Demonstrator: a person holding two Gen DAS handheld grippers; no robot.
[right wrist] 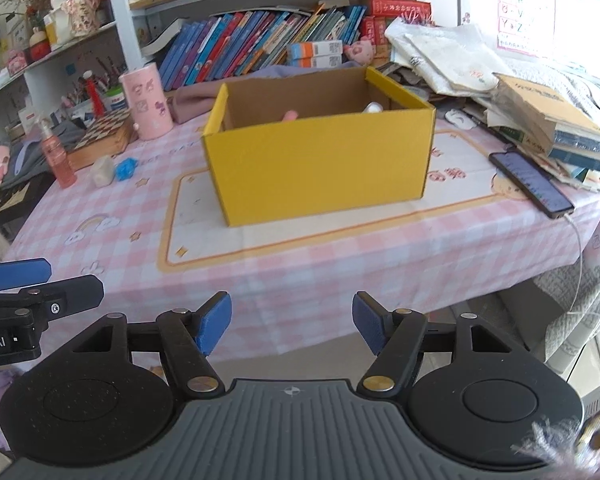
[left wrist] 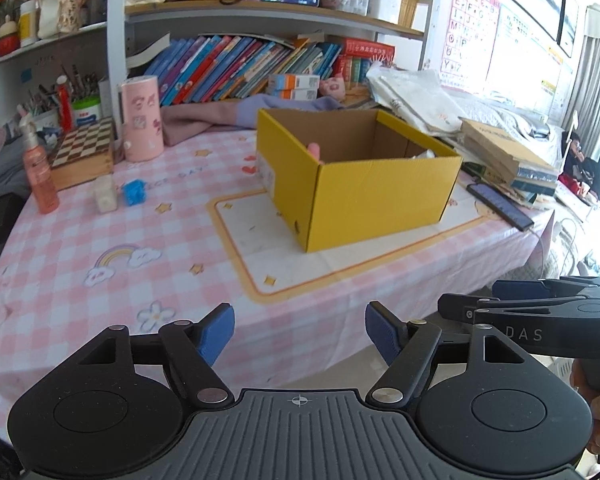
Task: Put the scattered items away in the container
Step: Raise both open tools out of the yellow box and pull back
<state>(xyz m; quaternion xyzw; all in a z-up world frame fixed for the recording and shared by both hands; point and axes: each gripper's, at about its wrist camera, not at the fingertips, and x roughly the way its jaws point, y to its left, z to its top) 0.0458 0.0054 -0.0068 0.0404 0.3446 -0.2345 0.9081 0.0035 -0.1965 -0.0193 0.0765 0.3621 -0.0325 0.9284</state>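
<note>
A: Jaws?
B: Left gripper [left wrist: 300,334] and right gripper [right wrist: 291,328] both gape, holding nothing.
A: The box?
B: Yellow box [right wrist: 320,164] sits ahead of both (well beyond them) on the tabletop [right wrist: 300,264].

Left gripper [left wrist: 300,334] and right gripper [right wrist: 291,326] side by side, both angled downward, jaws apart, nothing between the blue pads. Fingers of right hand [left wrist: 598,420] wrap its handle.

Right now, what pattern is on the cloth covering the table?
Pink-and-white checks on the tablecloth, with rainbows and stars; clearest in the right wrist view.
</note>
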